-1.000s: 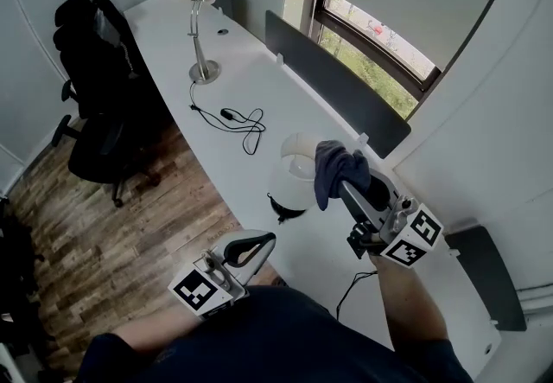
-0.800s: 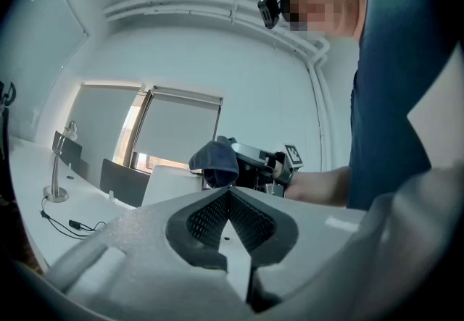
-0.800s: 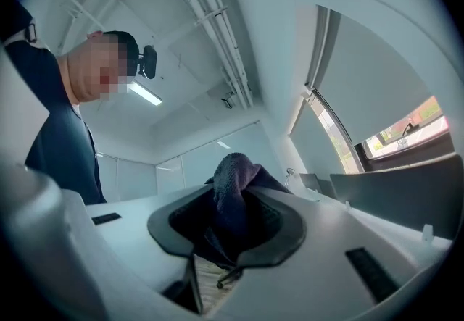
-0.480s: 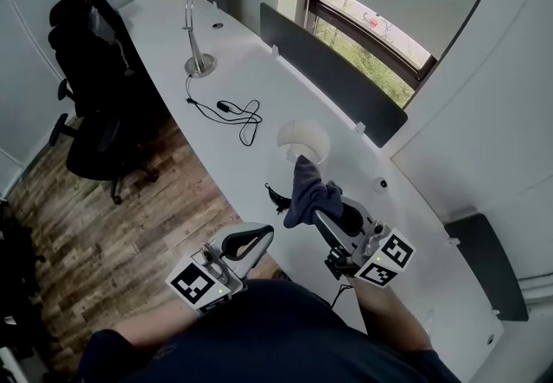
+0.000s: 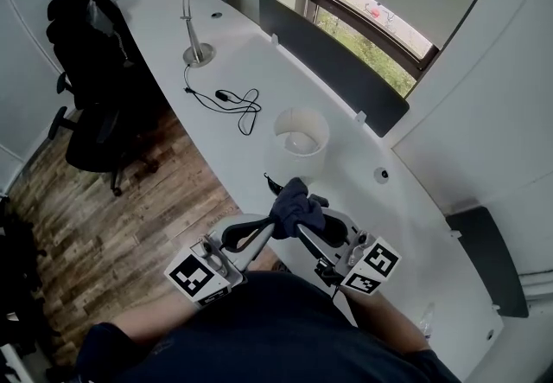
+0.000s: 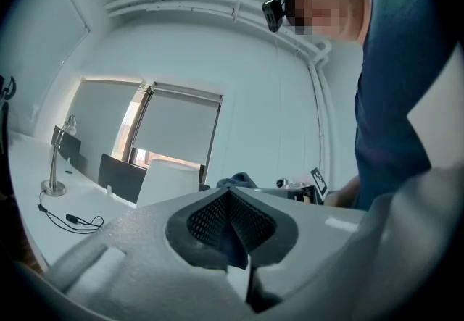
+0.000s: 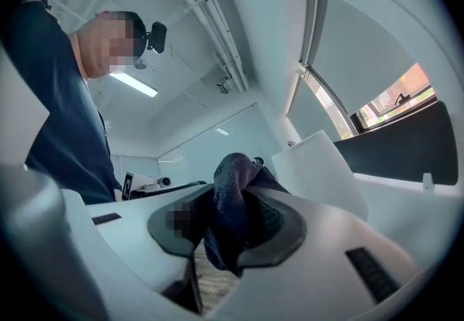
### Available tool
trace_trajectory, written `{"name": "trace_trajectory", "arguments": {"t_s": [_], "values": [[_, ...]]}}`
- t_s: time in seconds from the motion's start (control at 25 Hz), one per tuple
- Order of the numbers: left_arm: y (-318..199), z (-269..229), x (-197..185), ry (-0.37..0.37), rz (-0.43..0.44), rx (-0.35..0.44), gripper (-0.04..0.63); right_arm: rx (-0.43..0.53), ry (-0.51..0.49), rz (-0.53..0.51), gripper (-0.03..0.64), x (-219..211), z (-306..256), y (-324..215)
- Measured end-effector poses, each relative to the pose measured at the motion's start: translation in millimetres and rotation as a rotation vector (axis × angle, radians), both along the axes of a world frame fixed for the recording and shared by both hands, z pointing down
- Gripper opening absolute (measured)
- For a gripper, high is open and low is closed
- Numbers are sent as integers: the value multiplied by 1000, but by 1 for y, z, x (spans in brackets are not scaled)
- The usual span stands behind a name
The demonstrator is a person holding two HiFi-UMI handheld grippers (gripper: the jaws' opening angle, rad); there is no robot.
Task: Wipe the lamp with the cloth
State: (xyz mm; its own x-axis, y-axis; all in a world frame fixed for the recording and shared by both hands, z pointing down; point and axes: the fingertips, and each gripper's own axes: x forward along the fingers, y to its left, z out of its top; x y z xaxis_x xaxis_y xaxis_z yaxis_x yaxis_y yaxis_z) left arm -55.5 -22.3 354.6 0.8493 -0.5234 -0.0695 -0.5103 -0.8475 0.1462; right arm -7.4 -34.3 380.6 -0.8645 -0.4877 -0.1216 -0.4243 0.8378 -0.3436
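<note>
the right gripper [image 5: 302, 224] clamps the dark cloth [image 5: 294, 205], apart from the white lamp [image 5: 301, 137]. the left gripper [image 5: 257, 232], jaws together and empty, sits beside the cloth

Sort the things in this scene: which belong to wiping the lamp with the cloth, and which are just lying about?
For the job:
- white-shaded lamp
- dark blue cloth, gripped in the fingers of the right gripper

Just lying about:
- silver desk lamp
- black cable
- office chair
- dark desk divider
</note>
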Motion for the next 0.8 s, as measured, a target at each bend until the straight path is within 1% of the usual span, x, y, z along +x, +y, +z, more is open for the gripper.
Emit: {"name": "trace_trajectory", "arguments": {"t_s": [0.08,0.24,0.32,0.44,0.56,0.8], "values": [[0,-1,1,19,-1,14,6,14,14,-2,123,-3,3,4],[1,3,1,3,-10,8,6,33,37,5,122,-7,6,8],[1,7,1,-28,-9,-10,6,40,51,5,121,-9,8,9],[1,5,3,-14,-10,1,6,49,73,5,121,-10,9,9],[1,15,1,-62,-19,-32,6,54,84,6,121,-11,9,9],[1,12,2,-55,-23,-47,6,50,91,7,120,-10,11,7]]}}
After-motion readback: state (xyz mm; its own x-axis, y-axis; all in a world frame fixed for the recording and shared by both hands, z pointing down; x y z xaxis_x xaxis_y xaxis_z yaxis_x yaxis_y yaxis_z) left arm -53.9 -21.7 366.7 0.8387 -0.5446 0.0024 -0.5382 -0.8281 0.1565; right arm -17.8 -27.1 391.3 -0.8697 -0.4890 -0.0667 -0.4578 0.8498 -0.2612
